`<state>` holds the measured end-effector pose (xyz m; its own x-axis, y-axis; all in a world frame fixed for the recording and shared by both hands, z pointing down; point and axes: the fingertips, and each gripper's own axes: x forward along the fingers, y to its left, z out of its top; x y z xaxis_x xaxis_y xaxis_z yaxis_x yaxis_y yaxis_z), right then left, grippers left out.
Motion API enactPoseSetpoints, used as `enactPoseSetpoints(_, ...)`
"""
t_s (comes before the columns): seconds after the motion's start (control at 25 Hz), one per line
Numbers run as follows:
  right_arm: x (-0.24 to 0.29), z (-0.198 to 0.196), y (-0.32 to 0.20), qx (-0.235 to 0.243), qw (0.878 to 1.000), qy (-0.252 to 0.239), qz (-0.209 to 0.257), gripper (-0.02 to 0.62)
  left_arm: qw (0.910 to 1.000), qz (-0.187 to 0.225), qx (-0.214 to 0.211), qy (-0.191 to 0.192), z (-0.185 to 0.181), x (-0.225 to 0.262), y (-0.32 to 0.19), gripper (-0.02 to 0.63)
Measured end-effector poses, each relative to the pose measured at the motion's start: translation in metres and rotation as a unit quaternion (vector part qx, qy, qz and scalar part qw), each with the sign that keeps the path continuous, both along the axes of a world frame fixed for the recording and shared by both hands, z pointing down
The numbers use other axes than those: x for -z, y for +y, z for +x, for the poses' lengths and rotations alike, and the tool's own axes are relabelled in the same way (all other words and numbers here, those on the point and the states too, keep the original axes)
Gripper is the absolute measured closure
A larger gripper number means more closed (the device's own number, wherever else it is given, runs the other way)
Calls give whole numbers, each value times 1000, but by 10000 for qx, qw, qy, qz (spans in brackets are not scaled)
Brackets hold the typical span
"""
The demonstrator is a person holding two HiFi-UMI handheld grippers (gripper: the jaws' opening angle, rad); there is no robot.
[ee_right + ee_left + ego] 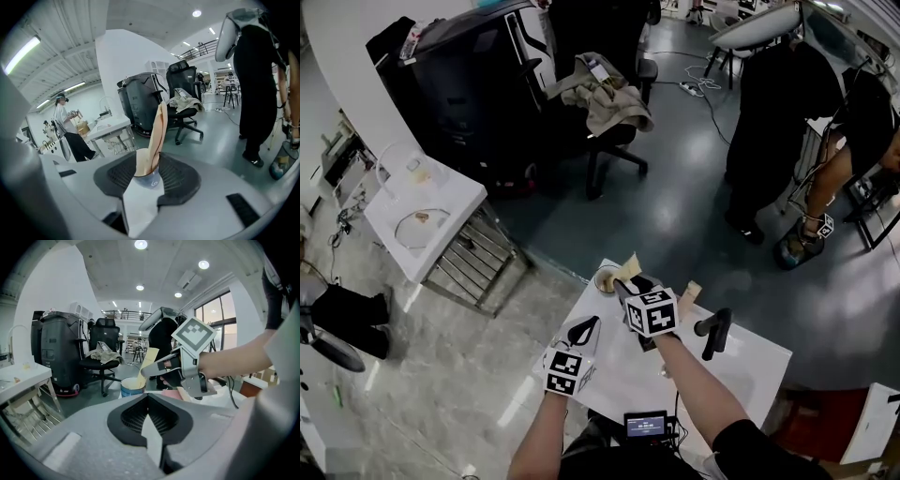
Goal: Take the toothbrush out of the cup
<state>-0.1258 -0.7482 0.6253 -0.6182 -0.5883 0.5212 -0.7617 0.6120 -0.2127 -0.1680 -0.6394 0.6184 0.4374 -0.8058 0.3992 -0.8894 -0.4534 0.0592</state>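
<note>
A blue-grey cup [605,279] stands at the far corner of the white table [741,366]. A toothbrush in a tan pack [628,267] leans out of it. My right gripper [625,289] reaches the cup from the near side. In the right gripper view its jaws stand open, with the cup [149,180] and the toothbrush [158,131] between the right gripper's tips [148,157]; the pads do not press on either. My left gripper [584,330] hangs to the left and nearer, shut and empty. The left gripper view shows the left gripper [148,398] pointing at the cup [131,387].
A second tan pack [689,292] and a black handled tool [712,333] lie on the table to the right. A small screen [645,425] sits at the near edge. Beyond are an office chair with a cloth [609,103], a side table [422,211] and a standing person [778,122].
</note>
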Motion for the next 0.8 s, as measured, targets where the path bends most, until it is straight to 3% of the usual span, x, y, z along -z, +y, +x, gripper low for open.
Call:
enactPoseSetpoints(0.28, -8, -2, -9, -128, 9999, 35, -6, 545, 9998, -129, 127, -5, -6, -10, 6, 597)
enactPoseSetpoints(0.8, 51, 5, 6, -96, 9979, -329, 544, 572, 9999, 120, 53, -25, -2, 13, 10, 597)
